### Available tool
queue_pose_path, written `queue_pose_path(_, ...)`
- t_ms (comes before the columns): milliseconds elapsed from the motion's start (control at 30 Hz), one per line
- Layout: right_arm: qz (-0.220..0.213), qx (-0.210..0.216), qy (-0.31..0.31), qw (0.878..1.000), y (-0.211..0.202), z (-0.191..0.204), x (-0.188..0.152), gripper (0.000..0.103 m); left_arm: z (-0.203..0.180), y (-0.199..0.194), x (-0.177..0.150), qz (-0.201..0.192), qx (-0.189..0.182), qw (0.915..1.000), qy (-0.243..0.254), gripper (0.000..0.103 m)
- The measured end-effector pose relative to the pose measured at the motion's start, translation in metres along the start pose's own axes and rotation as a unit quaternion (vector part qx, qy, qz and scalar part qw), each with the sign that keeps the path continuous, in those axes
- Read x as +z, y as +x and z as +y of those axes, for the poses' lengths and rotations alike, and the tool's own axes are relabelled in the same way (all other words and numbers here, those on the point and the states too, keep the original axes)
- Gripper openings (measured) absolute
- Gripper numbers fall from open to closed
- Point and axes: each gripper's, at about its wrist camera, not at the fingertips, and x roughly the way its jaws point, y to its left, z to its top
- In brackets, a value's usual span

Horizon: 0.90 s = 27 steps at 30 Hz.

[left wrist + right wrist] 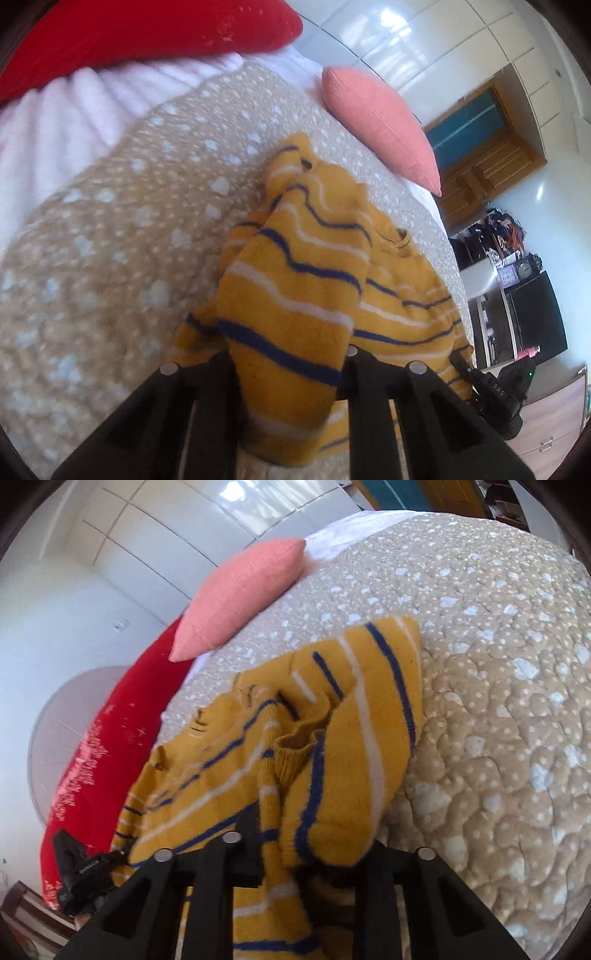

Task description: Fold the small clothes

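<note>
**Both grippers pinching a striped knit sweater on the bed**

The fuzzy mustard sweater (295,280) with navy and white stripes is lying bunched near the quilted, dotted tan bedspread's (110,221) edge. The left gripper (291,373) is clamping a thick fold; the right gripper (310,860) is squeezing another. A ribbed pink cushion (380,122) and a red cushion (147,33) are sitting beyond.
</note>
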Motion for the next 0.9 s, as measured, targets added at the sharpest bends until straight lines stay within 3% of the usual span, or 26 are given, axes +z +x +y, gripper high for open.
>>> queue_pose_path(133, 0.001, 0.039, 0.029, 0.999, -0.025, -0.009, -0.01, 0.019, 0.002, -0.027, -0.013, -0.005, 0.005, 1.0, 0.0, 0.012)
queue_pose_path(200, 0.004, 0.035, 0.025, 0.999, -0.034, -0.013, -0.02, 0.019, 0.006, -0.032, -0.017, -0.004, 0.002, 1.0, 0.001, 0.015)
queue_pose_path(300, 0.002, 0.024, 0.032, 0.999, -0.046, -0.027, -0.027, 0.021, 0.013, -0.047, -0.024, -0.025, -0.001, 0.9996, -0.009, 0.044)
queue_pose_path(367, -0.007, 0.03, 0.05, 0.998, -0.06, -0.037, -0.03, 0.026, 0.01, -0.06, -0.029, -0.061, 0.012, 0.9981, 0.0, 0.083)
queue_pose_path(433, -0.027, 0.005, 0.045, 0.999, -0.077, -0.042, -0.033, 0.031, 0.003, -0.074, -0.039, -0.116, 0.054, 0.9914, 0.028, 0.093)
queue_pose_path(500, -0.044, -0.024, 0.026, 0.998, -0.093, -0.042, -0.036, 0.037, -0.005, -0.076, -0.049, -0.146, 0.109, 0.9807, 0.071, 0.094)
queue_pose_path(533, -0.049, -0.031, 0.021, 0.998, -0.099, -0.042, -0.038, 0.041, -0.008, -0.071, -0.056, -0.158, 0.152, 0.9706, 0.099, 0.094)
queue_pose_path(600, -0.055, -0.05, 0.005, 0.997, -0.107, -0.041, -0.042, 0.046, -0.005, -0.056, -0.066, -0.165, 0.195, 0.9584, 0.127, 0.095)
queue_pose_path(633, -0.059, -0.065, -0.008, 0.996, -0.107, -0.04, -0.044, 0.051, 0.0, -0.047, -0.069, -0.16, 0.204, 0.9569, 0.131, 0.095)
queue_pose_path(700, -0.071, -0.115, -0.032, 0.99, -0.105, -0.042, -0.048, 0.06, 0.017, -0.033, -0.068, -0.126, 0.192, 0.9676, 0.106, 0.094)
queue_pose_path(767, -0.086, -0.152, -0.043, 0.984, -0.1, -0.051, -0.053, 0.064, 0.026, -0.045, -0.064, -0.142, 0.152, 0.9753, 0.075, 0.097)
queue_pose_path(900, -0.114, -0.162, -0.054, 0.979, -0.096, -0.057, -0.061, 0.065, 0.033, -0.05, -0.068, -0.151, 0.111, 0.9795, 0.074, 0.1)
